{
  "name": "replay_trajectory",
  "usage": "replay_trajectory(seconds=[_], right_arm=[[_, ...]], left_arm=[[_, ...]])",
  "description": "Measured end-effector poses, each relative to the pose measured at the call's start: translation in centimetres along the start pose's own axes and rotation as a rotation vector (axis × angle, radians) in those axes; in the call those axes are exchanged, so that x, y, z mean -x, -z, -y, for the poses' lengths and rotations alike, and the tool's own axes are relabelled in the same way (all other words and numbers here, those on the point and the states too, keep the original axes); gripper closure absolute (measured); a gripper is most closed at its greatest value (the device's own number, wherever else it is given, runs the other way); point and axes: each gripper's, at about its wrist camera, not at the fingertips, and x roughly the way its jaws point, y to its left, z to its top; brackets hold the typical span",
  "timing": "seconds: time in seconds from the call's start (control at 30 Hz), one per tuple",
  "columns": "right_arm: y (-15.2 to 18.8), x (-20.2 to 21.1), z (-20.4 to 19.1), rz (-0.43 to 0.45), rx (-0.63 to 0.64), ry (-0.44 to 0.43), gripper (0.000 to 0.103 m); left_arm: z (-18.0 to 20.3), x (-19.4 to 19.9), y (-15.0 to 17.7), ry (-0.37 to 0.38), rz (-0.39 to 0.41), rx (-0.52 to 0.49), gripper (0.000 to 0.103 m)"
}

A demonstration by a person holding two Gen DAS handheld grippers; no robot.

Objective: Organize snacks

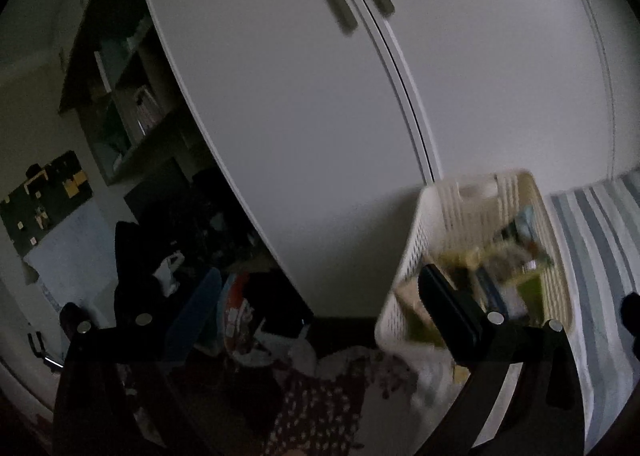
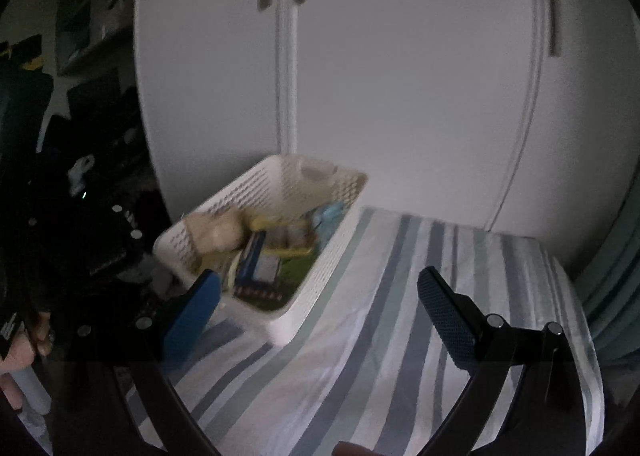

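A cream perforated basket point(image 2: 336, 240) stands at the near corner of a striped bed, packed with snack packets point(image 2: 256, 264) in yellow, blue and green. In the left wrist view the same basket point(image 1: 424, 240) sits at the right, its snacks point(image 1: 500, 256) blurred. My left gripper point(image 1: 320, 300) is open and holds nothing; its right finger overlaps the basket's near wall in the image. My right gripper point(image 2: 320, 292) is open over the striped sheet, just in front of the basket, with nothing between its fingers.
White wardrobe doors point(image 2: 400, 87) rise right behind the bed. The striped sheet point(image 2: 400, 336) spreads to the right of the basket. Left of the bed lie dark clutter and patterned clothes point(image 1: 320, 396), with shelves point(image 1: 128, 95) beyond. A hand point(image 2: 24, 348) shows at the left edge.
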Motion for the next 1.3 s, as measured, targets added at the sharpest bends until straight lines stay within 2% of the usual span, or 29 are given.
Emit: replay_trajectory(seconds=[0.13,0.3,0.4,0.6,1.3], right_arm=[[0.6,-0.2,-1.1,-0.002,0.060,0.019,0.005],[0.7,-0.5,-1.4,-0.012,0.065,0.017,0.005],[0.9,-0.9,-1.3,-0.026,0.060,0.027,0.005],[0.8,-0.7,-1.0,0.000,0.053,0.047,0.005],[0.8,-1.1,-1.6,-0.001,0.089,0.070,0.005]], left_arm=[[-0.4,0.1,2.3,0.016,-0.059,-0.009,0.003],[-0.4,0.1,4.2,0.016,-0.098,-0.017,0.003],[-0.5,0.3,4.0,0.018,-0.091,-0.006,0.003],[-0.1,0.7,3.5,0.038,-0.069,-0.020,0.003],[1.0,0.9,3.5,0.077,-0.074,-0.031,0.003]])
